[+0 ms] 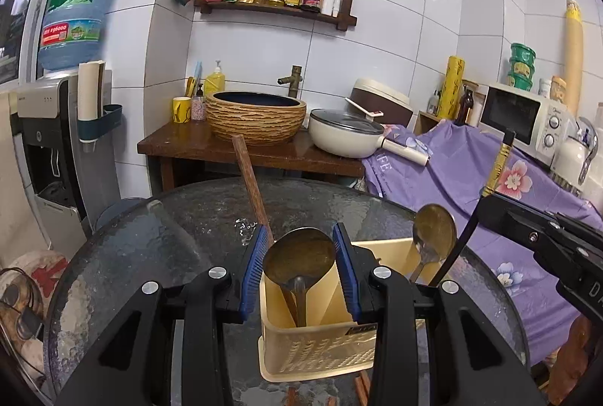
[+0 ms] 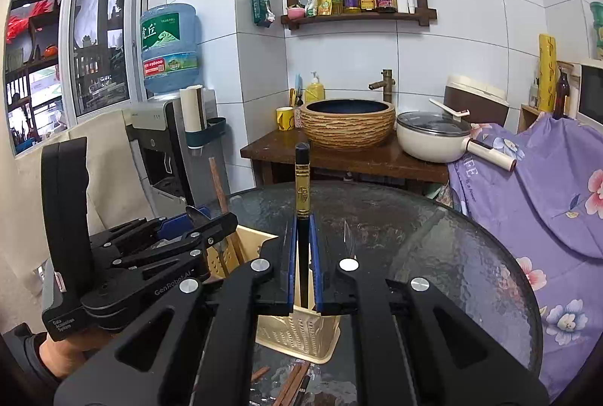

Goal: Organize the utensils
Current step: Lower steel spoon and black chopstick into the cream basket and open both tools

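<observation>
Grippers meet over a cream utensil holder (image 1: 320, 349) on the round glass table (image 1: 150, 255). Left gripper (image 1: 301, 255) grips a metal spoon (image 1: 299, 259) by its bowl, handle down in the holder's left compartment. Right gripper (image 2: 302, 263), nearly closed, clamps an upright black chopstick (image 2: 302, 180) above the holder's right side.

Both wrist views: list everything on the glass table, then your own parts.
caddy: one, cream, on the glass table, near edge.
spoons: two, metal; one between the left pads, one standing in the caddy.
brown chopstick: one, leaning up from the caddy.
black chopstick: one, gold band, clamped upright over the caddy.
loose chopsticks: several, brown, flat on the table by the caddy.
left hand-held gripper: black, blue pads, around a spoon.
right hand-held gripper: black, shut on the black chopstick.
</observation>
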{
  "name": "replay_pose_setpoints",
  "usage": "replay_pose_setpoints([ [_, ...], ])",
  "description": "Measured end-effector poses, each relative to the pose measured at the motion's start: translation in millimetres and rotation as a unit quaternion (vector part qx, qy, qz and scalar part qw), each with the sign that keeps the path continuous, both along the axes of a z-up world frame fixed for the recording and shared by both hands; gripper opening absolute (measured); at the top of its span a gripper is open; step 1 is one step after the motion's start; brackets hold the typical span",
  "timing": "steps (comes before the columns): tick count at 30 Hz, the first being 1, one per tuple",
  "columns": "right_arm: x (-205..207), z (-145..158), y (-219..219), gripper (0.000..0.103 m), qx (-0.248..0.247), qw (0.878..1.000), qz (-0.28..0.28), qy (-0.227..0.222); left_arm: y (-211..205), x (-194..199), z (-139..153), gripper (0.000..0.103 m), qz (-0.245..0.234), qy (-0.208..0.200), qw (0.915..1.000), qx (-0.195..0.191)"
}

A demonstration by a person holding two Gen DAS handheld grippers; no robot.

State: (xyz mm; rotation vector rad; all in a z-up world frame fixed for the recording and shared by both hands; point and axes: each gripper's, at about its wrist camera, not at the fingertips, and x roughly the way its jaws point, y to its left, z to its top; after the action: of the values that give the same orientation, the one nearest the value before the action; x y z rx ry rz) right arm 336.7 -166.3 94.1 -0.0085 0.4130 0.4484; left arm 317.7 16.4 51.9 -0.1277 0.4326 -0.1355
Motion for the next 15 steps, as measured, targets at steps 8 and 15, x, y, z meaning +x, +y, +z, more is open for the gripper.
replay_pose_setpoints([
  [8, 0, 0, -1, 0.008, 0.001, 1.000, -0.004, 0.000, -8, 0, -13, 0.035, -0.009, 0.009, 0.9998, 0.014],
  [15, 0, 0, -4, 0.008, 0.005, 1.000, -0.009, 0.001, -16, -2, -21, 0.035, -0.010, 0.007, 0.9990, 0.043],
])
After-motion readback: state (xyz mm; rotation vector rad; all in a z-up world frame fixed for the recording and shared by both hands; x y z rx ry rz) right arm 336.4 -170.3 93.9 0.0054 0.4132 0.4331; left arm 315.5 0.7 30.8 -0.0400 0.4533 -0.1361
